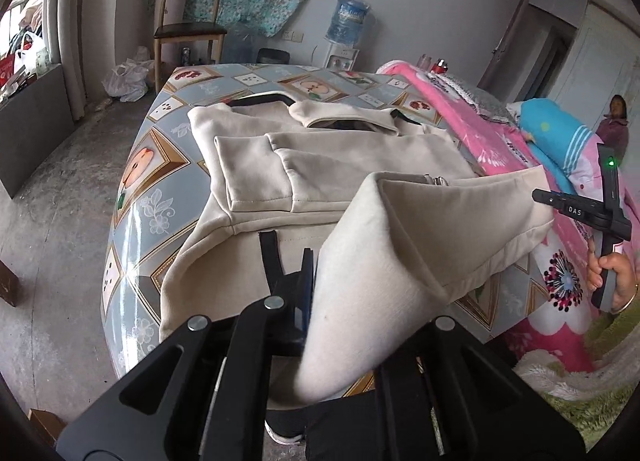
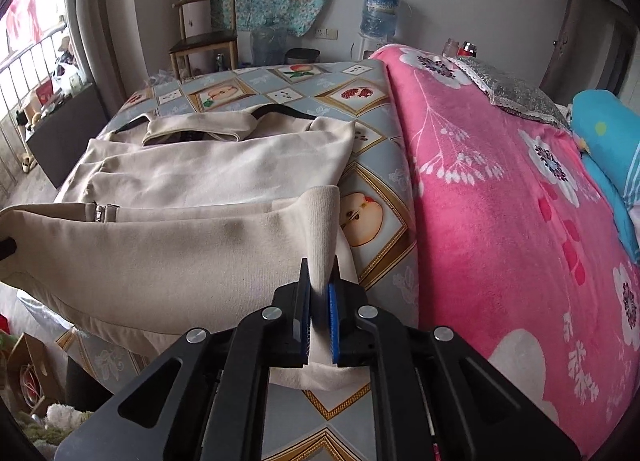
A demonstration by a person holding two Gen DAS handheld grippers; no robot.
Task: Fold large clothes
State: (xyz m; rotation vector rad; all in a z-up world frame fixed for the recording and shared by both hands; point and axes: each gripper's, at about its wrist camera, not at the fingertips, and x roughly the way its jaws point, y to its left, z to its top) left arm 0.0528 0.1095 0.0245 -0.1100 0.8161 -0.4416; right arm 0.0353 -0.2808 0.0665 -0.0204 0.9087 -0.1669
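Observation:
A beige zip jacket (image 1: 320,149) lies on the table (image 1: 152,165), collar at the far end and sleeves folded across its front. My left gripper (image 1: 316,293) is shut on the near hem, and the lifted cloth drapes over its right finger. In the right wrist view my right gripper (image 2: 322,293) is shut on the ribbed bottom corner of the jacket (image 2: 200,169). The hem hangs raised between the two grippers, above the table (image 2: 372,217). At the right edge of the left wrist view a hand (image 1: 616,277) holds the right tool's handle.
A pink floral blanket (image 2: 500,201) covers the bed against the table's right side. A wooden chair (image 1: 188,29) and a water dispenser (image 1: 348,21) stand by the far wall. A person (image 1: 616,121) stands at the far right. A cardboard box (image 2: 24,365) sits on the floor.

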